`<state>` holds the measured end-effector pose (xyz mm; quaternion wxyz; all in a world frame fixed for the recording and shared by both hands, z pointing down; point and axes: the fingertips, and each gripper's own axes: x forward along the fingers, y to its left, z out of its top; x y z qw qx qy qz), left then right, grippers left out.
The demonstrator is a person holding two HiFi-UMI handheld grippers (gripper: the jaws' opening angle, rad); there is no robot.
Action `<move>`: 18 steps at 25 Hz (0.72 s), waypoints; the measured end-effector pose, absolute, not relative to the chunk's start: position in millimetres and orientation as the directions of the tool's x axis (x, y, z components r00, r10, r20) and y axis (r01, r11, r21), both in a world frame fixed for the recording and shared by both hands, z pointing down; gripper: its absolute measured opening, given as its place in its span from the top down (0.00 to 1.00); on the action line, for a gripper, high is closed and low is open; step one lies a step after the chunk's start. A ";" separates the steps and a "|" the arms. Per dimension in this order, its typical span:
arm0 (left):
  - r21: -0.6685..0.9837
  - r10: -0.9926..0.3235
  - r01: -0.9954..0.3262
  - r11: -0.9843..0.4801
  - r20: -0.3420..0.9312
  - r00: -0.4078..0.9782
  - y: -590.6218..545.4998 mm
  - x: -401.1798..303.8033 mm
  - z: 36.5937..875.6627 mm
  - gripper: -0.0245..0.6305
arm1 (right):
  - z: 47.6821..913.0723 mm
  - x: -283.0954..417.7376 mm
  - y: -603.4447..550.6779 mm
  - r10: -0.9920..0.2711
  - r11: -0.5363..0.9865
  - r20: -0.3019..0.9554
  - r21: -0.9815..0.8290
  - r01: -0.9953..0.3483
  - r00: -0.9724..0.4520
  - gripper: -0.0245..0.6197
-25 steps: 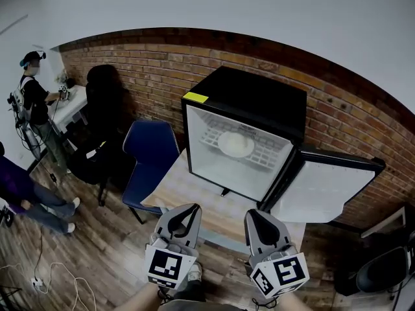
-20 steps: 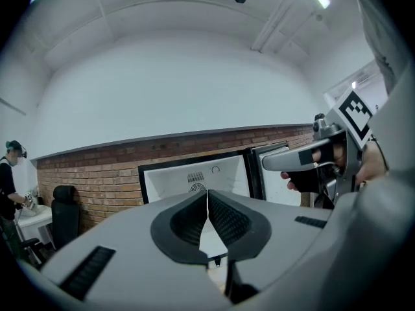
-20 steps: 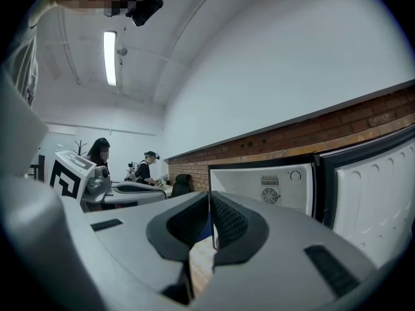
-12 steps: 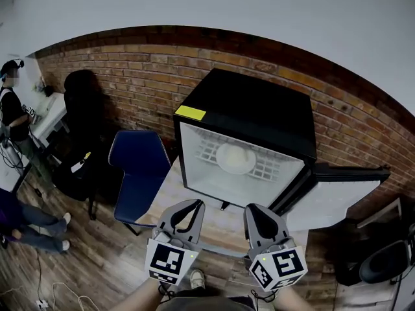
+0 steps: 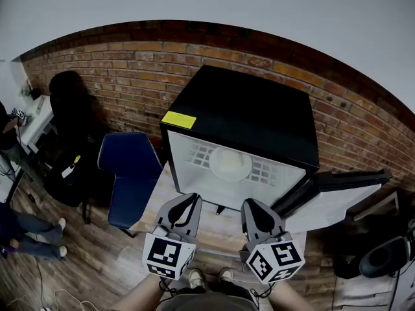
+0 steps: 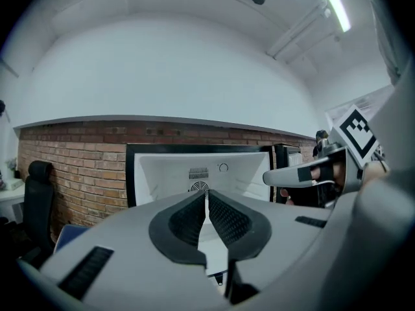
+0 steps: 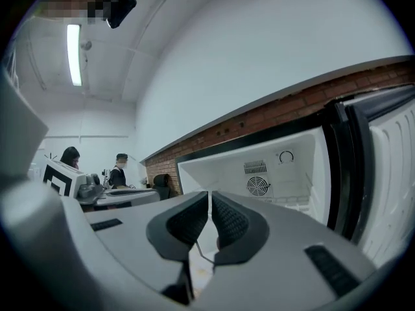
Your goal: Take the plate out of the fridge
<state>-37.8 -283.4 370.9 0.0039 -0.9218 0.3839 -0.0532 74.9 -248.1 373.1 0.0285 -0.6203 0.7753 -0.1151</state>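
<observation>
A small black fridge (image 5: 246, 109) stands on a table against the brick wall, its door (image 5: 337, 196) swung open to the right. Inside, a white plate (image 5: 230, 164) lies on the wire shelf. My left gripper (image 5: 190, 199) and right gripper (image 5: 249, 205) are held side by side just in front of the fridge opening, both shut and empty, pointing level at it. In the left gripper view the fridge's white inside (image 6: 201, 167) shows past the closed jaws; in the right gripper view the fridge interior (image 7: 272, 173) and its door (image 7: 389, 173) show. The plate is hidden in both gripper views.
A blue chair (image 5: 126, 167) stands left of the table (image 5: 188, 203), a black office chair (image 5: 65, 109) behind it. People (image 5: 10, 128) are at the far left by a white desk. Wooden floor (image 5: 78, 258) lies below. A dark chair (image 5: 382, 264) sits at the right edge.
Both grippers and the head have come closer to the fridge; the fridge looks larger and nearer, and the people at the left have slid toward the frame's edge.
</observation>
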 end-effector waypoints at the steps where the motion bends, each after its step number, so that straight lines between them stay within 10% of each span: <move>1: -0.031 -0.707 -0.708 -0.705 0.097 0.700 -287.3 -34.8 372.0 0.93 | 376.1 78.4 -252.5 -0.969 0.198 0.103 -0.232 -0.952 -0.226 0.91; 13: 0.238 -0.666 -0.675 -0.699 0.128 0.735 -329.3 -0.1 397.6 0.93 | 412.2 107.0 -299.3 -0.967 0.125 0.152 -0.411 -0.903 -0.203 0.90; 18: 0.402 -0.631 -0.622 -0.672 0.127 0.765 -345.9 13.3 411.5 0.77 | 425.7 109.3 -313.7 -0.962 0.107 0.167 -0.496 -0.862 -0.215 0.81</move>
